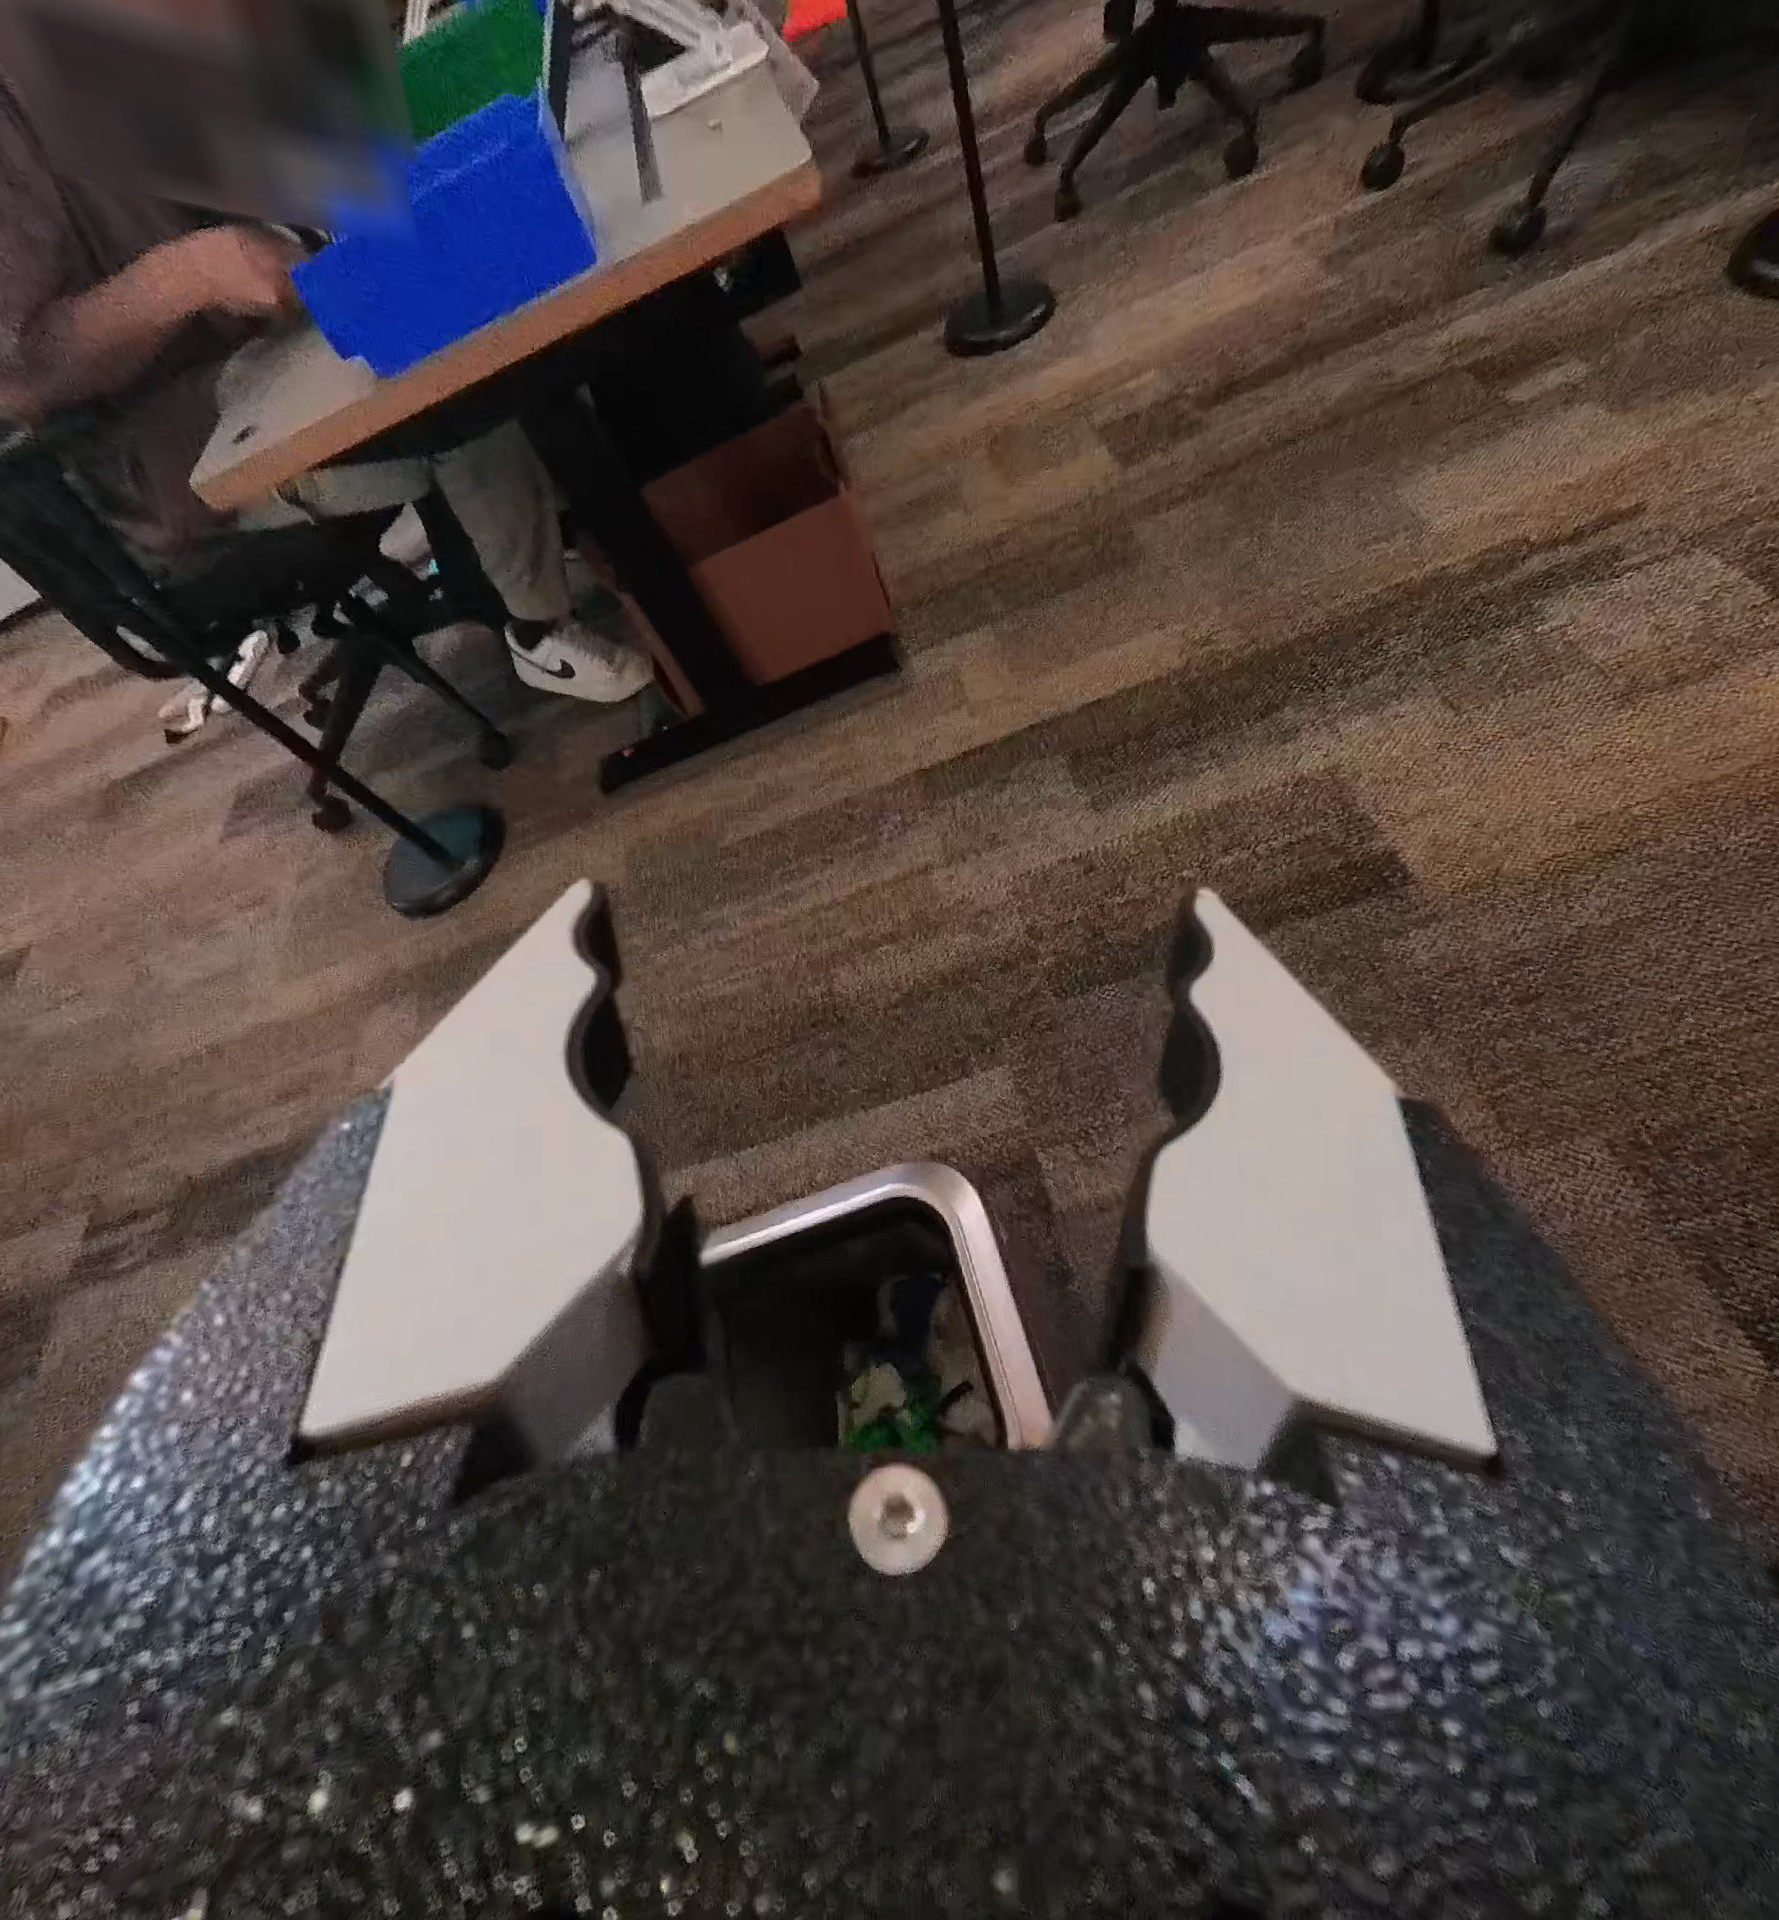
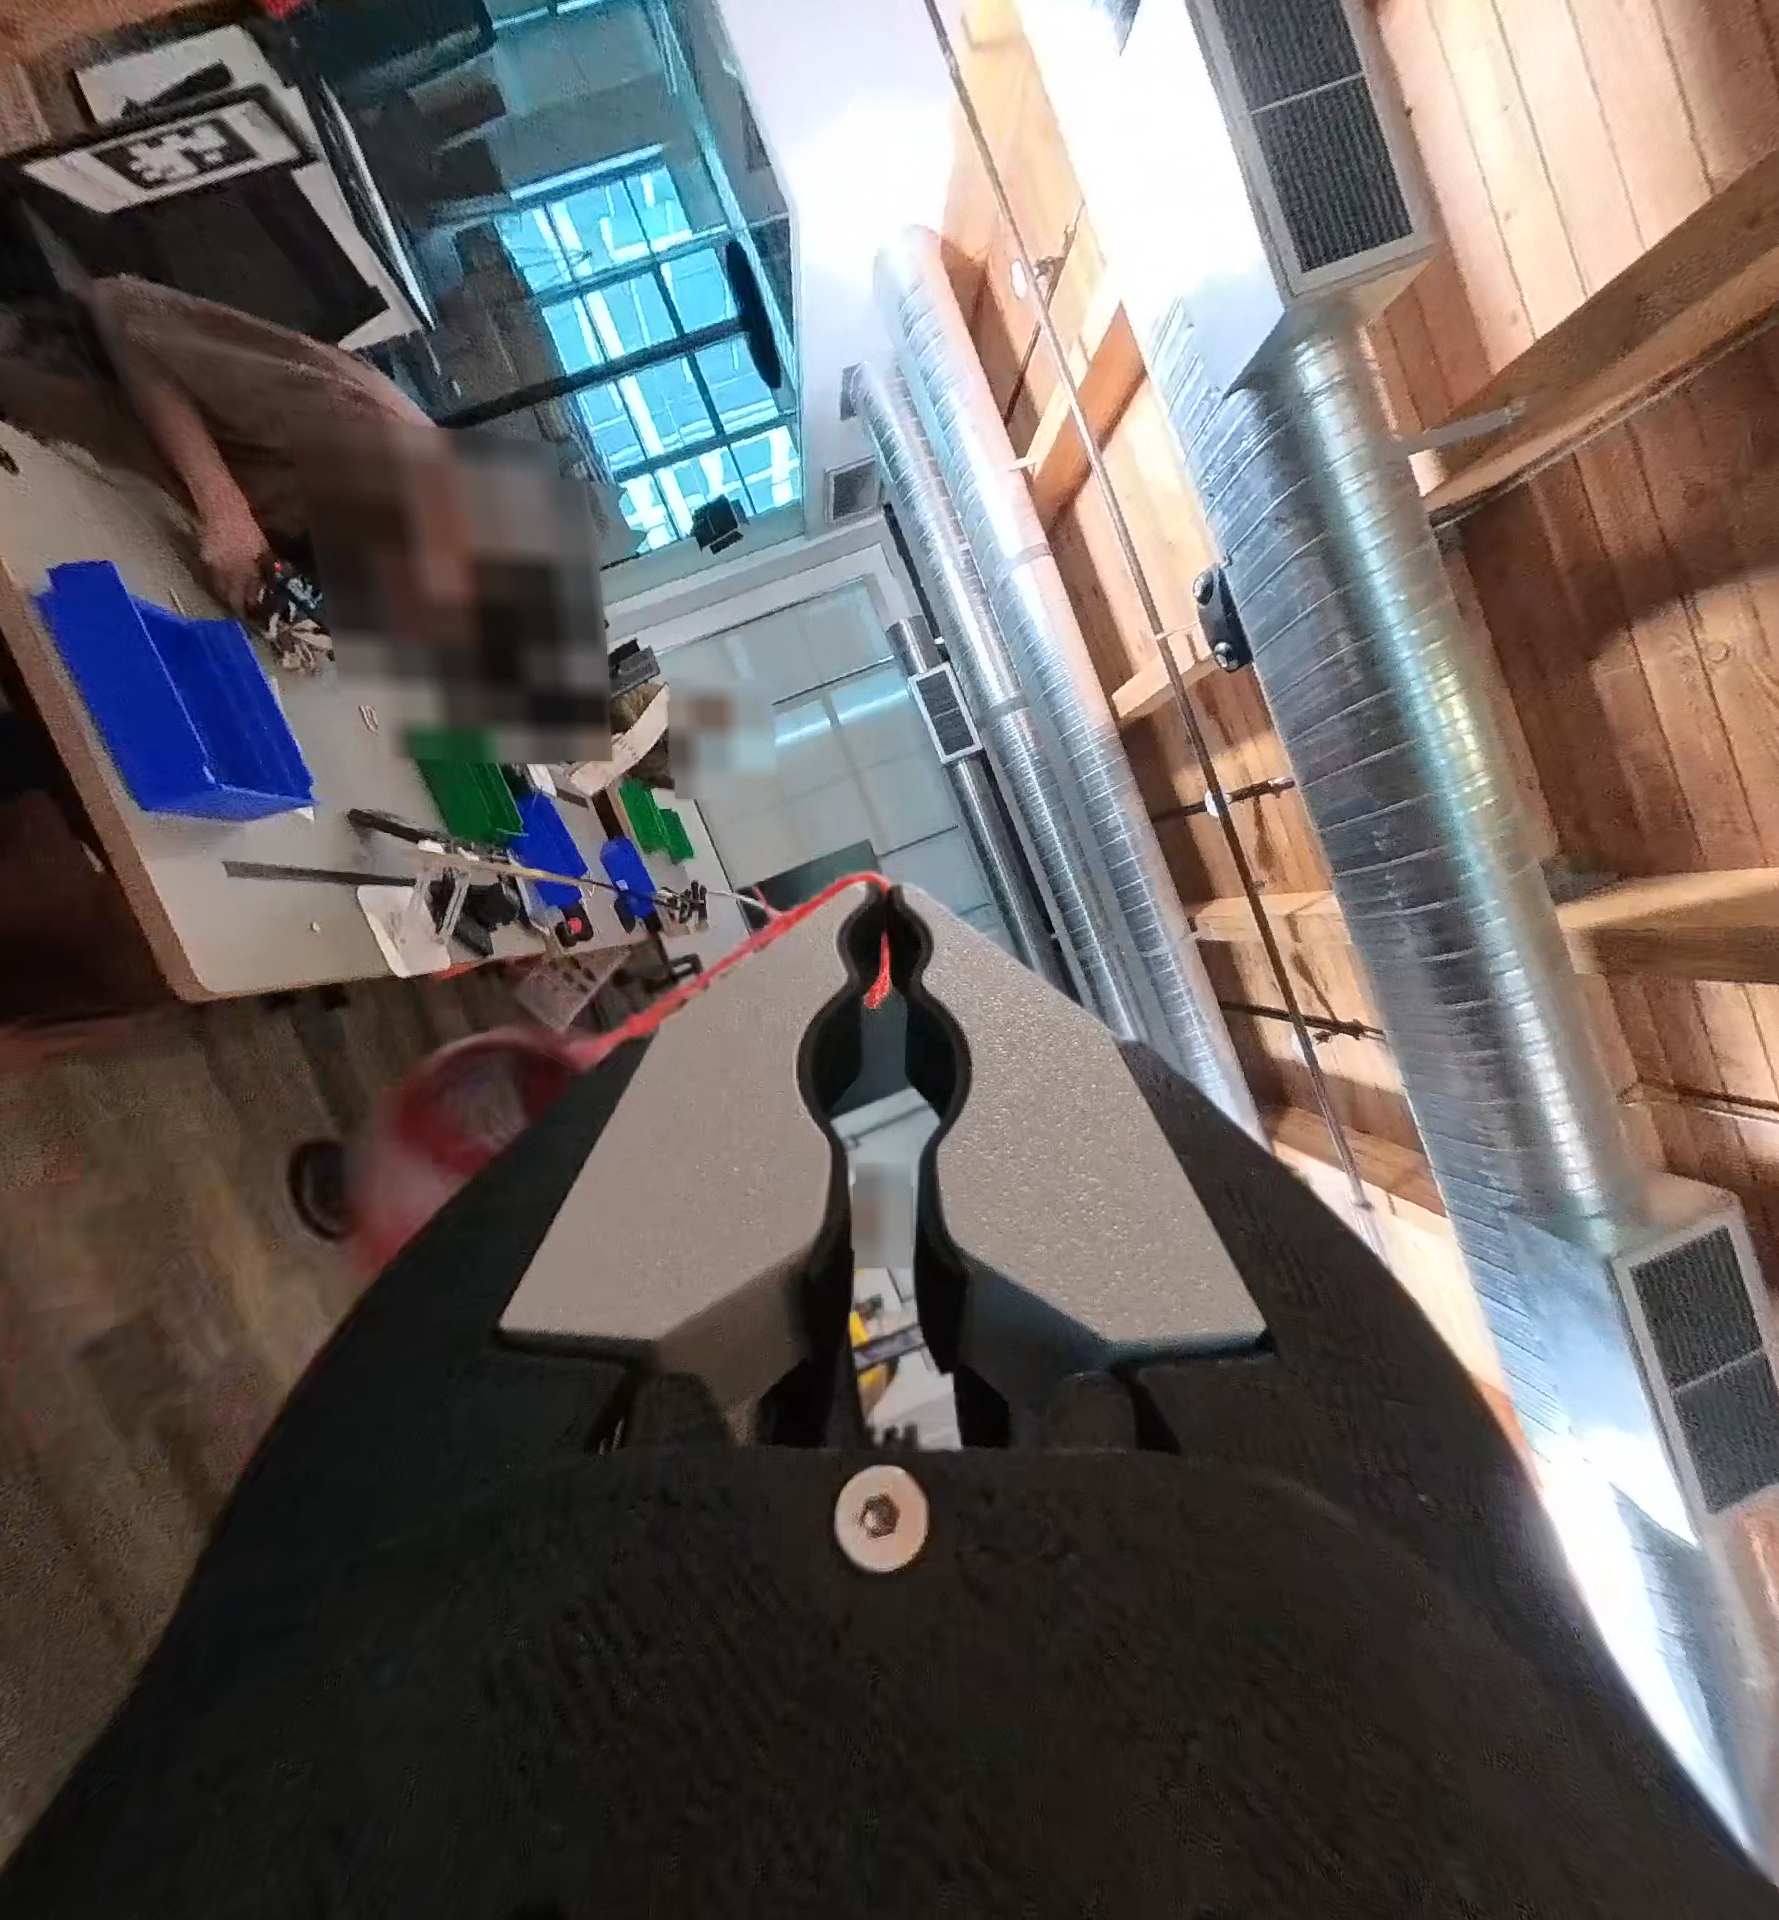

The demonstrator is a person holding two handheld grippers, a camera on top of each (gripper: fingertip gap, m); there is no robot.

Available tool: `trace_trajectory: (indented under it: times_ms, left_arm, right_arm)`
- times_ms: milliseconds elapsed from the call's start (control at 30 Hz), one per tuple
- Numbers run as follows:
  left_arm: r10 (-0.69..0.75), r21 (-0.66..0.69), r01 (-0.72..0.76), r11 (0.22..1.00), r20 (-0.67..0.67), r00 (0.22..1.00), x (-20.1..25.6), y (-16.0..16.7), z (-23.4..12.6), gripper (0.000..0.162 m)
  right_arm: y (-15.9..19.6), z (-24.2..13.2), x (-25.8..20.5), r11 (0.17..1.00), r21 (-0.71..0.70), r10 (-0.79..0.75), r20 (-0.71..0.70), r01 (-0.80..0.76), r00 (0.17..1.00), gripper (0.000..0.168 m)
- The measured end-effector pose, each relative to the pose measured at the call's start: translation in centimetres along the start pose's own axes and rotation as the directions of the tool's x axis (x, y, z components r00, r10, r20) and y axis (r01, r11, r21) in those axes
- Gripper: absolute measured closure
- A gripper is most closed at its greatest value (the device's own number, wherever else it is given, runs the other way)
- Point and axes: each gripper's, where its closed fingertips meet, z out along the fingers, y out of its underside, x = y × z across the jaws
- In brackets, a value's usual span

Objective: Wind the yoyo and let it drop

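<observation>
The right gripper [image 2: 890, 904] has its two grey fingers pressed together at the tips, pinching a red string [image 2: 760, 951]. A short end of the string pokes out between the fingers. The rest runs off to the left, down to the red yoyo [image 2: 459, 1117], which looks blurry and sits just beside the gripper's left side. Behind it is a grey table [image 2: 345, 935] with a blue bin [image 2: 173, 707] on it.

The left gripper [image 1: 895, 935] has its fingers spread wide apart with nothing between them. It points down at brown carpet [image 1: 1280, 623]. Below it is a silver floor box [image 1: 978, 1268]. Farther off, a person [image 1: 85, 260] sits at a table [image 1: 552, 312].
</observation>
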Motion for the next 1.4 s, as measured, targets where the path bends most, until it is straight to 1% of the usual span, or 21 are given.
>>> trace_trajectory:
  times_ms: [67,100,167,267,367,467,533,600,667,700,733,800,833,867,933,1000,1033,1067,1133,1267,1400]
  left_arm:
    - [0.021,0.085,-0.019,0.996,-0.023,1.0,0.4,-1.2,-0.4,0.057]
    - [0.031,0.119,-0.028,0.992,-0.025,0.999,0.5,-1.6,-0.6,0.056]
    - [0.046,0.153,-0.046,0.987,0.001,0.999,0.2,-2.0,-0.9,0.054]
    - [0.094,0.155,-0.099,0.983,0.038,0.995,0.4,-2.1,-0.9,0.054]
    - [0.143,0.189,-0.152,0.97,0.063,0.988,0.9,-2.7,-0.7,0.055]
    - [0.124,0.195,-0.137,0.971,0.076,0.989,0.5,-2.8,0.0,0.056]
    - [0.122,0.181,-0.136,0.974,0.088,0.989,0.0,-2.6,0.5,0.057]
    - [0.127,0.197,-0.139,0.97,0.072,0.989,0.1,-2.8,0.9,0.058]
    - [0.141,0.195,-0.148,0.969,0.053,0.989,0.5,-2.6,1.1,0.056]
    - [0.148,0.198,-0.156,0.968,0.053,0.988,0.6,-2.6,1.1,0.055]
    - [0.151,0.198,-0.16,0.967,0.057,0.987,0.5,-2.6,1.1,0.053]
    - [0.142,0.192,-0.152,0.97,0.061,0.988,0.3,-2.4,1.4,0.048]
    - [0.133,0.19,-0.143,0.971,0.063,0.989,0.2,-2.4,1.4,0.045]
    - [0.125,0.19,-0.135,0.972,0.065,0.99,0.1,-2.3,1.5,0.043]
    - [0.117,0.19,-0.126,0.974,0.058,0.991,0.1,-2.3,1.5,0.045]
    - [0.13,0.195,-0.135,0.971,0.041,0.991,0.5,-2.2,1.5,0.047]
    - [0.135,0.191,-0.141,0.971,0.04,0.99,0.5,-2.2,1.6,0.047]
    - [0.138,0.188,-0.143,0.972,0.038,0.99,0.6,-2.1,1.6,0.045]
    - [0.128,0.184,-0.134,0.974,0.045,0.991,0.3,-1.9,1.7,0.038]
    - [0.065,0.185,-0.079,0.98,0.08,0.995,-0.8,-1.9,1.8,0.018]
    - [0.027,0.182,-0.047,0.982,0.107,0.994,-1.7,-1.6,1.8,0.004]
  right_arm:
    - [0.9,-0.4,-0.1,0.999,-0.023,-0.043,-0.024,0.043,0.999,0.168]
    - [1.8,-0.5,-0.1,0.997,-0.063,-0.037,-0.028,0.035,0.999,0.168]
    - [2.8,-0.9,-1.0,0.997,-0.074,-0.005,-0.001,0.005,1.0,0.168]
    - [4.4,-1.9,-5.6,0.992,-0.112,0.074,0.101,-0.063,0.992,0.168]
    - [4.8,-3.2,-14.2,0.986,-0.124,0.14,0.271,-0.11,0.952,0.168]
    - [3.9,-4.3,-24.5,0.987,-0.107,0.154,0.435,-0.12,0.887,0.168]
    - [3.9,-4.9,-31.3,0.989,-0.106,0.145,0.542,-0.104,0.828,0.168]
    - [4.8,-5.7,-37.4,0.987,-0.146,0.152,0.656,-0.073,0.74,0.168]
    - [6.0,-5.7,-40.3,0.983,-0.177,0.159,0.695,-0.047,0.701,0.168]
    - [6.4,-5.2,-40.2,0.982,-0.185,0.165,0.69,-0.049,0.704,0.168]
    - [6.6,-4.5,-39.2,0.98,-0.188,0.173,0.672,-0.06,0.72,0.168]
    - [6.5,-2.2,-33.9,0.983,-0.168,0.159,0.581,-0.073,0.798,0.168]
    - [6.2,-0.8,-29.7,0.986,-0.149,0.138,0.506,-0.071,0.851,0.168]
    - [5.7,0.7,-24.4,0.99,-0.126,0.116,0.404,-0.07,0.908,0.168]
    - [4.5,2.5,-13.2,0.991,-0.104,0.108,0.202,-0.088,0.974,0.168]
    - [2.5,2.5,-2.1,0.993,-0.036,0.115,-0.035,-0.116,0.993,0.168]
    - [1.3,2.1,1.5,0.992,-0.007,0.126,-0.081,-0.127,0.989,0.168]
    - [0.1,1.8,4.0,0.991,0.028,0.131,-0.101,-0.128,0.986,0.168]
    - [-1.6,1.6,6.7,0.995,0.059,0.081,-0.111,-0.075,0.99,0.168]
    - [-2.7,3.3,7.4,0.999,0.039,-0.009,-0.059,0.011,0.998,0.168]
    - [-3.0,5.3,8.1,0.997,0.008,-0.081,-0.077,0.082,0.994,0.168]
